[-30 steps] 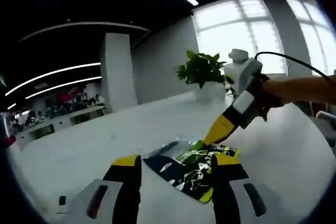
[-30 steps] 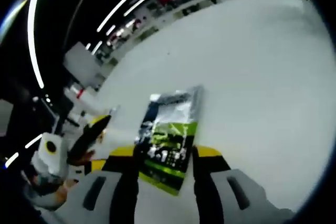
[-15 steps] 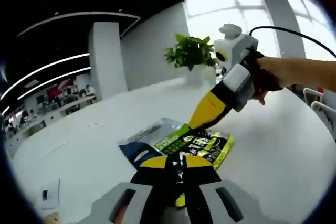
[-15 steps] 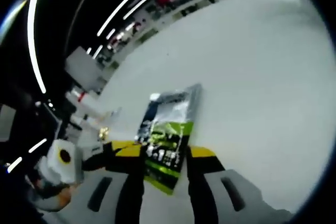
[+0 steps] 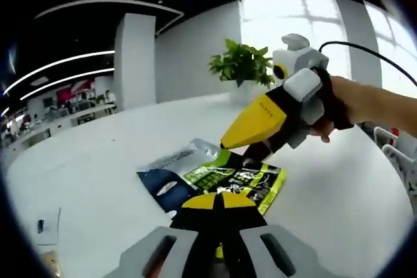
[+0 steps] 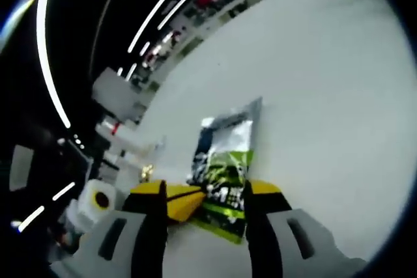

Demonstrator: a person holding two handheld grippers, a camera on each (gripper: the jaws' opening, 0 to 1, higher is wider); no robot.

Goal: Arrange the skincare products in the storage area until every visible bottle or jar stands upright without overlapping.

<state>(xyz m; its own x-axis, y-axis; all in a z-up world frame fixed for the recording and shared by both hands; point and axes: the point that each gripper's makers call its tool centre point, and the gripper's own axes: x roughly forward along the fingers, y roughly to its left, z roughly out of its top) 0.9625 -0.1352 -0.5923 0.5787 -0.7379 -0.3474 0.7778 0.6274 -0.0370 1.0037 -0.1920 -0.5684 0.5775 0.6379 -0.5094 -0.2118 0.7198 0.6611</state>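
A flat foil pouch [image 5: 225,177] printed in dark blue, green and black, with a silver top, lies on the white table [image 5: 98,161]. My left gripper [image 5: 218,198] is shut on its near edge, and a strip of green shows between the jaws. From the right, held by a hand, my right gripper [image 5: 231,151] reaches in with its yellow tips over the pouch's far half. In the right gripper view the right gripper [image 6: 205,188] stands open, its jaws either side of the pouch [image 6: 225,154]. The left gripper's yellow tip [image 6: 186,201] meets the pouch's near corner there.
A potted plant [image 5: 244,63] stands at the table's far side before bright windows. A small dark item on a paper [image 5: 40,226] lies at the near left. A white pillar [image 5: 133,56] rises behind the table. Chair parts [image 5: 399,154] show at far right.
My left jaws went from wide open to shut on the pouch's near edge. The right gripper stayed open, over the pouch.
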